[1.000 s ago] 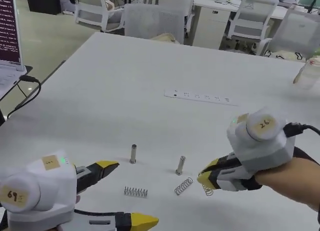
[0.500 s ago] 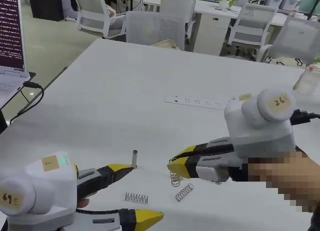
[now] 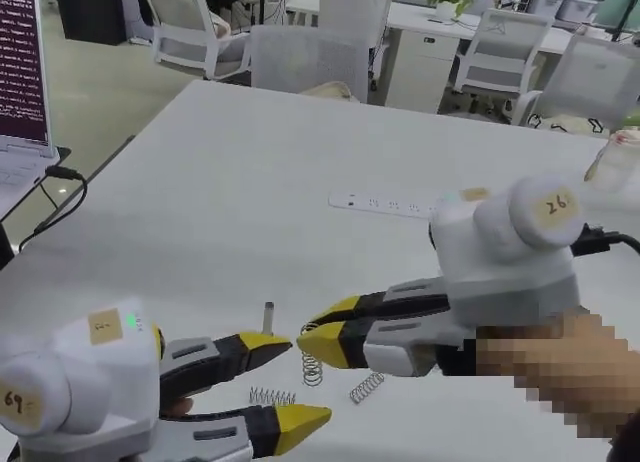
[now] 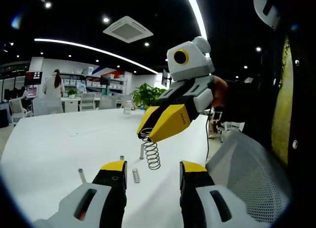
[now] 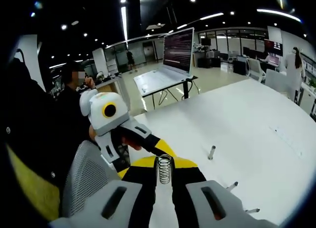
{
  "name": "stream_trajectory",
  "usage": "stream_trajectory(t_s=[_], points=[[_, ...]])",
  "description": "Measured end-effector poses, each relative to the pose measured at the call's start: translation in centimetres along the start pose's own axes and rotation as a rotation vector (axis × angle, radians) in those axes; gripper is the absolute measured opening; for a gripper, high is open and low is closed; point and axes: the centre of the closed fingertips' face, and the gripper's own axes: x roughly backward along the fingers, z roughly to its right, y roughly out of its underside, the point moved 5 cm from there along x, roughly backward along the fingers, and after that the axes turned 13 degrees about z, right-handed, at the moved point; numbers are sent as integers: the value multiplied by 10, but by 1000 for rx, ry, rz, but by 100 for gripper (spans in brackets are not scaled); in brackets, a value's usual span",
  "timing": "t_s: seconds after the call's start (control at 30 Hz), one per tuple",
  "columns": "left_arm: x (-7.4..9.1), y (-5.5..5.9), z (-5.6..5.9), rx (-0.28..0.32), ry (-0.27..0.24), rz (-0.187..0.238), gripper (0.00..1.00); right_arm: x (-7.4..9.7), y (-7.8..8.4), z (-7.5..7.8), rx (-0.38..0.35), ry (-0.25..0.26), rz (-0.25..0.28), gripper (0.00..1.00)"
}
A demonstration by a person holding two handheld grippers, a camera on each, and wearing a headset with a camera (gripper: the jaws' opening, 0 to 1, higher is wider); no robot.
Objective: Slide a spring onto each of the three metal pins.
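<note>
**Operator:** Report the right gripper (image 3: 320, 342).

**Me:** Its fingers (image 3: 340, 344) are clamping the top coils of one spring (image 3: 312, 367). The held spring is hanging downward from the yellow tips, over the worktop (image 3: 230, 172). In the right gripper view it is standing upright between my two fingers.

**Operator:** Where is the held spring relative to the pins?

**Me:** In the head view it is hanging just beside one upright pin (image 3: 268, 318), on that pin's right and not over it. I cannot tell whether its lower end is touching the worktop. In the left gripper view, three pins (image 4: 121, 158) are standing on the worktop, and the held spring is overlapping the rightmost one.

**Operator:** Report the left gripper (image 3: 290, 380).

**Me:** I am holding its fingers (image 3: 295, 419) spread apart, gripping nothing, low over the near edge.

**Operator:** Remaining springs?

**Me:** One loose spring (image 3: 272, 396) is lying flat just beside my left fingertips. A second loose spring (image 3: 367, 386) is lying under the right gripper.
</note>
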Motion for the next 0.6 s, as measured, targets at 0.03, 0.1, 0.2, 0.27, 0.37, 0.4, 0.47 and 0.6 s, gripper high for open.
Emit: stream_trajectory(t_s=[0.03,0.1,0.2,0.27,0.37,0.4,0.47,0.6], points=[[0,-1,0,-3,-1,6,34,-1,0,-2,4,-5,-1,8],[0,-2,-1,-3,-2,14,30,-3,0,-3,3,-12,3,8],[0,-3,-2,-6,-5,20,26,-4,-2,-4,6,-16,8,8],[1,-3,-2,-14,-4,21,22,-5,-3,-6,1,-21,16,8],[1,-3,-2,-22,-4,26,14,-5,-4,-6,4,-19,21,8],[1,-4,-2,-24,-2,30,11,-5,-5,-5,6,-17,25,8],[1,-4,-3,-28,-7,31,7,-5,-5,-5,2,-17,27,8],[1,-4,-1,-32,4,31,4,-4,-5,-5,2,-17,29,8]])
